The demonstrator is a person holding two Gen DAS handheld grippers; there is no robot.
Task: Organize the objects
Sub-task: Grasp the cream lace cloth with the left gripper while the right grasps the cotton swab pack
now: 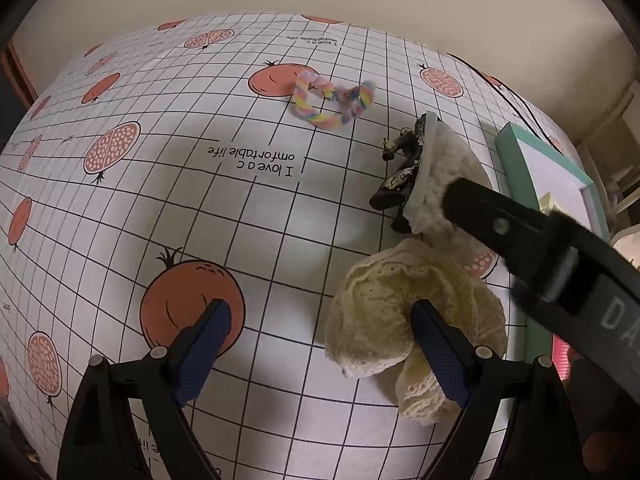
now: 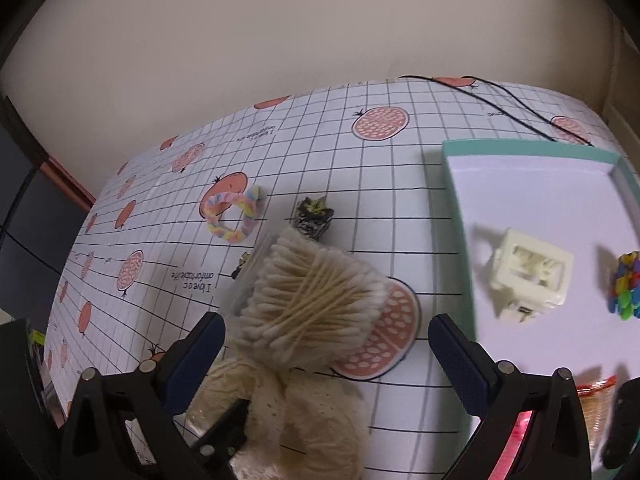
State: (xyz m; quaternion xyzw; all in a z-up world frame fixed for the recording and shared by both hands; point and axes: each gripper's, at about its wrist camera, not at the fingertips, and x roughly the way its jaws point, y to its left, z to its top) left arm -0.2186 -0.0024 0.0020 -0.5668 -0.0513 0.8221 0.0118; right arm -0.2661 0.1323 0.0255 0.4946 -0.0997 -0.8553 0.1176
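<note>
A: Where is the cotton swab tub (image 2: pixel 308 304)?
B: It lies on its side on the worktop (image 1: pixel 256 216), between the spread fingers of the right hand-held gripper (image 2: pixel 326 344), with nothing pinching it. In the left view one right finger (image 1: pixel 480 204) reaches over the tub's swab end.
A: And the left hand-held gripper (image 1: pixel 320 344)?
B: Its jaws stand wide apart too; one pad sits at the cream lace scrunchie (image 1: pixel 404 320), gripping nothing.
A: What else is nearby?
B: A black patterned hair clip (image 1: pixel 404 164) is just behind the tub, and a pastel twisted hair tie (image 1: pixel 332 100) is farther back. The teal-rimmed tray (image 2: pixel 520 148) to the right holds a cream plastic piece (image 2: pixel 528 276) and a multicoloured cluster (image 2: pixel 626 284).
</note>
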